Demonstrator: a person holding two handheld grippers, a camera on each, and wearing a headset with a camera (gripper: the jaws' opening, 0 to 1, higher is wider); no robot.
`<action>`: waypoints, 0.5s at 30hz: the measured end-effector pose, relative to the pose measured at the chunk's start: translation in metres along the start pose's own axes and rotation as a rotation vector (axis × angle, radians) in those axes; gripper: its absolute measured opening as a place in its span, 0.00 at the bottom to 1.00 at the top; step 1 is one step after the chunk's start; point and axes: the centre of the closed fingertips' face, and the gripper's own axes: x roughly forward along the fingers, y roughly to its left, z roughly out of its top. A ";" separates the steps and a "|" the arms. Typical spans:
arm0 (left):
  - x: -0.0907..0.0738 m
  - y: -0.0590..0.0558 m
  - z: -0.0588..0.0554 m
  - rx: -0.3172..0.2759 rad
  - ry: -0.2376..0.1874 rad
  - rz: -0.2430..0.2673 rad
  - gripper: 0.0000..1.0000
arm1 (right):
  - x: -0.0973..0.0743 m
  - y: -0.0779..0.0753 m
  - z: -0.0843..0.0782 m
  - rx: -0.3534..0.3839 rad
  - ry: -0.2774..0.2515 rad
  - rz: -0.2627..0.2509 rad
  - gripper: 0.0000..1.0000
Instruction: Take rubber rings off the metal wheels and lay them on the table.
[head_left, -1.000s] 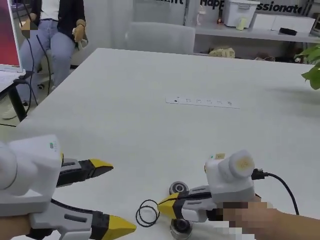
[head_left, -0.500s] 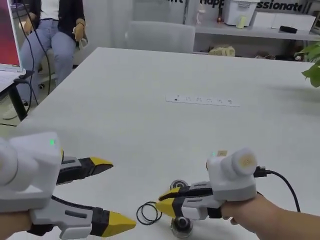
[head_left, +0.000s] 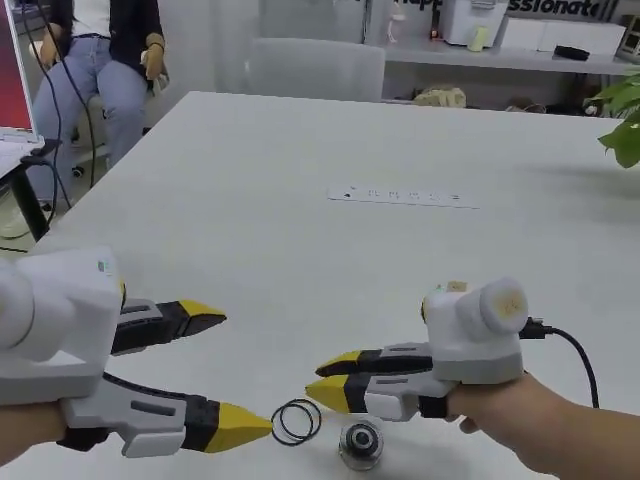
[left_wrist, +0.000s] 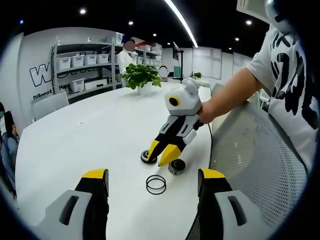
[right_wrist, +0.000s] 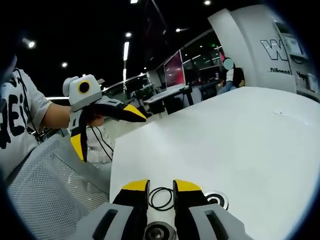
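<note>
two rubber rings (head_left: 297, 421) on white table (head_left: 300, 180), shelves (head_left: 470, 58) behind

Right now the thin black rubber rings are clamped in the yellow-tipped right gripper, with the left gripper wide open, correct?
Not quite. The thin black rubber rings lie loose on the white table, just ahead of the tips of the right gripper, as the head view shows. The left gripper is wide open.

Two metal wheels (head_left: 361, 440), two overlapping rubber rings (head_left: 297, 420), one power strip (head_left: 402, 197), one potted plant (left_wrist: 140, 77).
</note>
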 end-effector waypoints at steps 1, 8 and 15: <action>0.001 0.000 0.000 0.001 0.001 -0.001 0.70 | -0.002 -0.001 0.002 0.002 -0.010 -0.004 0.17; 0.009 0.004 0.005 0.010 0.005 -0.013 0.69 | -0.016 -0.010 0.011 0.000 -0.045 -0.029 0.20; 0.021 0.006 0.009 0.016 0.009 -0.027 0.68 | -0.032 -0.022 0.013 0.002 -0.059 -0.068 0.21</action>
